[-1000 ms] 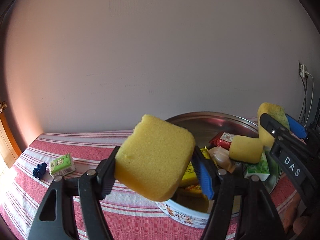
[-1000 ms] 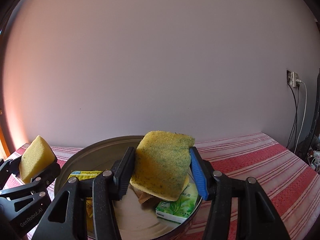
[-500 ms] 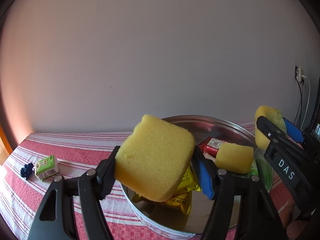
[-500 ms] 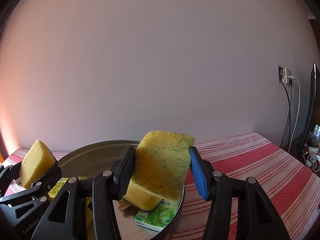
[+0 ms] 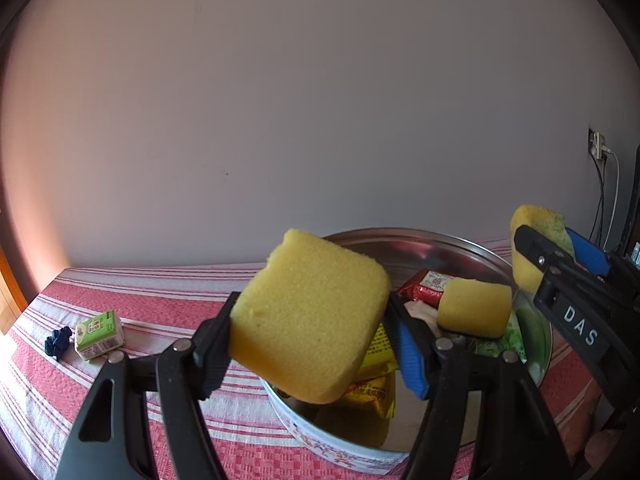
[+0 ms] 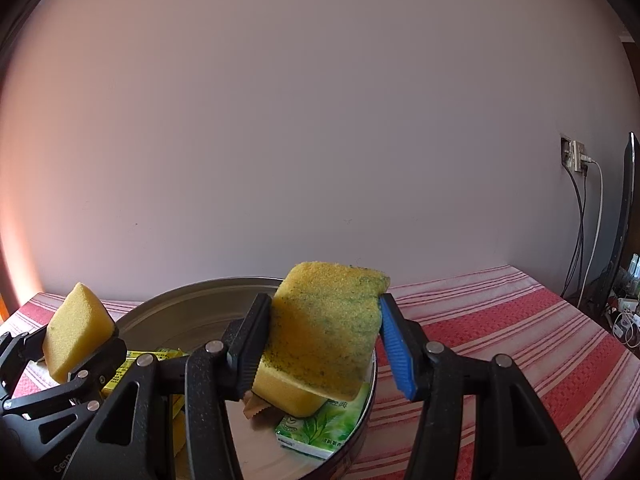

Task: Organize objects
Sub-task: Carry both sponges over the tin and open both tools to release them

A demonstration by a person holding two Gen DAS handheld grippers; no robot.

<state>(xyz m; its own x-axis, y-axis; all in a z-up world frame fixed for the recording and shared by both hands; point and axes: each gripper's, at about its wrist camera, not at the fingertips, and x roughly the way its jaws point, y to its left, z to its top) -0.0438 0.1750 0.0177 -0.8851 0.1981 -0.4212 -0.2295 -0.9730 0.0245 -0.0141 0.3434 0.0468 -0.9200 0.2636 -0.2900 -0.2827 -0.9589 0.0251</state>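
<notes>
While jaws pinch porous yellow sponge [image 5: 308,324], round metal tin [image 5: 420,240] below.

Bright daylight, warm glow at left edge; sharp focus, strong fisheye warp w/ dark corners

"DAS" in white on the right gripper [image 5: 560,256] arm, right of frame. Partial "Gen" on the left gripper [image 6: 80,356] body, lower left. Packet print too small to read.
</notes>
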